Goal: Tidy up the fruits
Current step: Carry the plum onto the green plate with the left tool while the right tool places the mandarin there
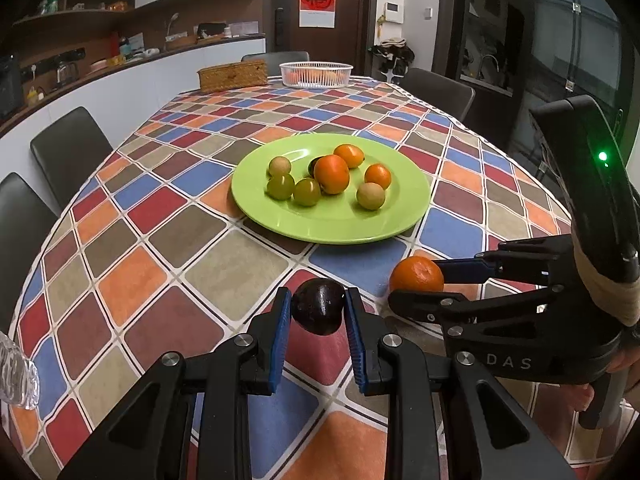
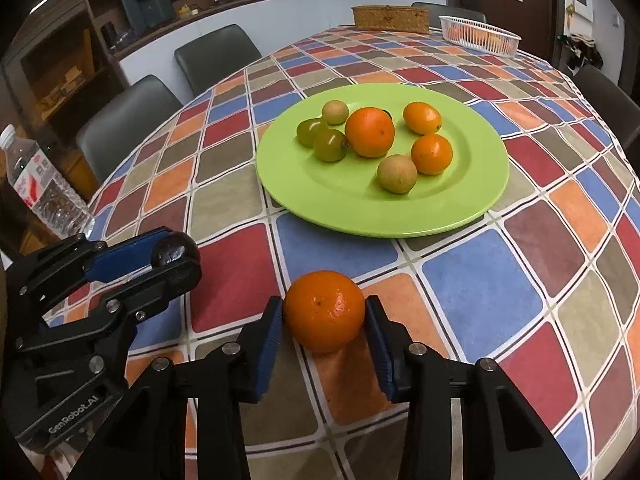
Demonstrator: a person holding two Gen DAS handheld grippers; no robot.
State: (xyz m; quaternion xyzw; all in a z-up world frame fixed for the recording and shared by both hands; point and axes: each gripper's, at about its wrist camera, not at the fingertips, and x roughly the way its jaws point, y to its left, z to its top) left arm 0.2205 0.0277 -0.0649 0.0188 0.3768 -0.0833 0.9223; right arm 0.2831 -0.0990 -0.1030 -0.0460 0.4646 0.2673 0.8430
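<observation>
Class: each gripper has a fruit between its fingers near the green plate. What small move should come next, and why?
Probably lift both toward the green plate: the left gripper clamps a dark fruit, the right gripper an orange.

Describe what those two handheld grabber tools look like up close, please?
Both are black, angular plastic frames with silver round bolts and two blue ribbed pads. The right gripper shows "DAS" lettering, a green light and beige tape wrapping. The left gripper reads "GenRobot.AI" in white.

A checked tablecloth (image 2: 480, 288) of red, blue, orange and tan is covering the counter; a lime-green plate (image 2: 472, 200) is carrying orange and olive-green fruits.
</observation>
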